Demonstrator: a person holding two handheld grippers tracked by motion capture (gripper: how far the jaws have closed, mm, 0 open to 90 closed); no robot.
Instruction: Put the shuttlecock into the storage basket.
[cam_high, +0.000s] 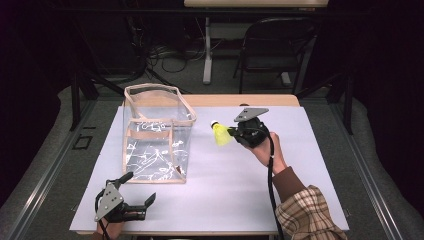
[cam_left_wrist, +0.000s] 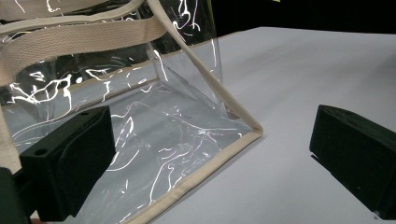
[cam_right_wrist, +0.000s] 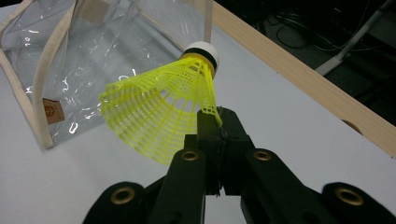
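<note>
carrying yellow shuttlecock: right gripper pinching skirt edge, shuttlecock lifted off worktop, just beside clear tote bag. left gripper spread, empty, near bag's front corner. pickup done; placing in bag left.

Covering nearly all of the table with a white sheet, leaving only a strip of bare wood showing along the far edge. Lying flat, reaching close to the left, right and near edges. Beyond the far edge, showing a dark chair standing on the grey floor past the far right corner, a white leg standing left of it, and cables trailing past the far left corner.
</note>
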